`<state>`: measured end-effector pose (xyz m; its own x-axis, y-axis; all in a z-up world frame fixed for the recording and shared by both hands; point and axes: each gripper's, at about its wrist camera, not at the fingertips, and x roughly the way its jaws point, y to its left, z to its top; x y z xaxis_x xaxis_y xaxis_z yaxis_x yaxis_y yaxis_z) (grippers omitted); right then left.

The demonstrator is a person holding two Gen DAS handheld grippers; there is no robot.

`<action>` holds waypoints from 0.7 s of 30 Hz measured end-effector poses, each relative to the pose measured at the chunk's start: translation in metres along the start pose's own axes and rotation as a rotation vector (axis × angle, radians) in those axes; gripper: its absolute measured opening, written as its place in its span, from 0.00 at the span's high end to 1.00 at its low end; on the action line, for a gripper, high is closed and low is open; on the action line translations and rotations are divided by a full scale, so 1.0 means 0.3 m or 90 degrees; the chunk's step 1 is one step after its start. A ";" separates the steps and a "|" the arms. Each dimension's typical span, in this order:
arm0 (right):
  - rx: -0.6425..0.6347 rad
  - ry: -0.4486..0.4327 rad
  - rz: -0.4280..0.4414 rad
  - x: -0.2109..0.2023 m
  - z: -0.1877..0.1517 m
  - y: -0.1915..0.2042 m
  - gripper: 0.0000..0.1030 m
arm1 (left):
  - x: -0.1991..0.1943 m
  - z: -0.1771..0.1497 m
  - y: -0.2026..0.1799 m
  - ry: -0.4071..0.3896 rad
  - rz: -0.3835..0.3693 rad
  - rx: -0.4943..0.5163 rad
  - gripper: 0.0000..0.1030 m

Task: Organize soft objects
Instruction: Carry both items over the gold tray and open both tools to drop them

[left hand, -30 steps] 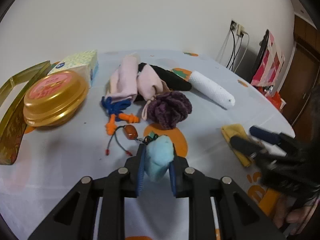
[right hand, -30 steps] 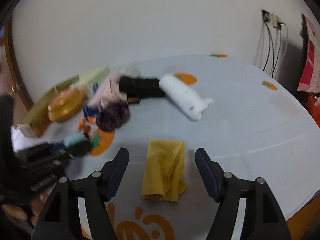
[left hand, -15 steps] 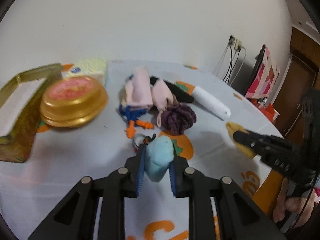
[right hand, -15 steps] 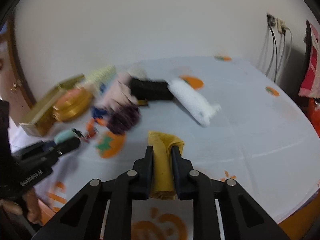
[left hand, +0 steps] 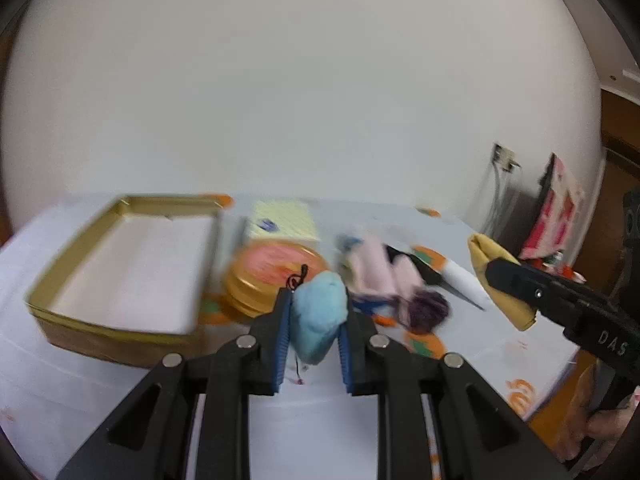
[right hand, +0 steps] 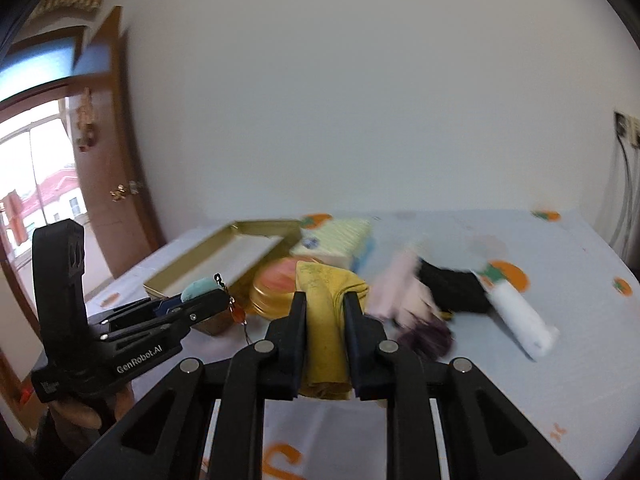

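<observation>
My left gripper (left hand: 314, 312) is shut on a light blue soft toy (left hand: 318, 316) with a black cord and red bead, held above the tablecloth. The left gripper (right hand: 208, 298) also shows at the left of the right wrist view. My right gripper (right hand: 325, 304) is shut on a folded yellow cloth (right hand: 326, 320), lifted off the table; the yellow cloth (left hand: 500, 280) shows at the right of the left wrist view. An open gold tin box (left hand: 120, 264) with a white lining lies at the left. Pink socks (left hand: 380, 268), a purple knit ball (left hand: 426, 308) and a white roll (right hand: 520, 320) lie on the table.
A round gold tin (left hand: 264, 276) sits beside the box, with a pale yellow tissue box (left hand: 282, 222) behind it. A black cloth (right hand: 452, 288) lies by the white roll. A door (right hand: 116, 152) and window are at the left, cables on the wall at the right.
The right gripper closed on the yellow cloth and lifted it. Both grippers rose and swung left, bringing the gold tin box into view. The left gripper kept hold of the blue toy.
</observation>
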<state>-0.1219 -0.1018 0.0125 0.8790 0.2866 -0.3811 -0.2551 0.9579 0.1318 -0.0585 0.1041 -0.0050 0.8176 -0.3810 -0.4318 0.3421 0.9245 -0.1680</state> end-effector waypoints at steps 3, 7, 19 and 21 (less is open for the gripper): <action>-0.006 -0.007 0.030 0.055 0.027 0.058 0.81 | -0.025 0.014 0.055 -0.025 0.033 -0.002 0.81; -0.018 -0.014 0.063 0.127 0.060 0.132 0.81 | -0.040 0.030 0.137 -0.039 0.063 -0.012 0.81; -0.052 -0.040 0.104 0.274 0.132 0.259 0.81 | -0.067 0.116 0.294 -0.100 0.103 -0.018 0.81; -0.050 -0.052 0.105 0.318 0.162 0.279 0.81 | -0.046 0.160 0.314 -0.110 0.130 -0.005 0.81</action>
<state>-0.0398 0.0050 0.0316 0.8517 0.4400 -0.2846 -0.4259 0.8977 0.1133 -0.0154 0.1958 0.0277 0.9364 -0.1820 -0.3000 0.1590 0.9823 -0.0994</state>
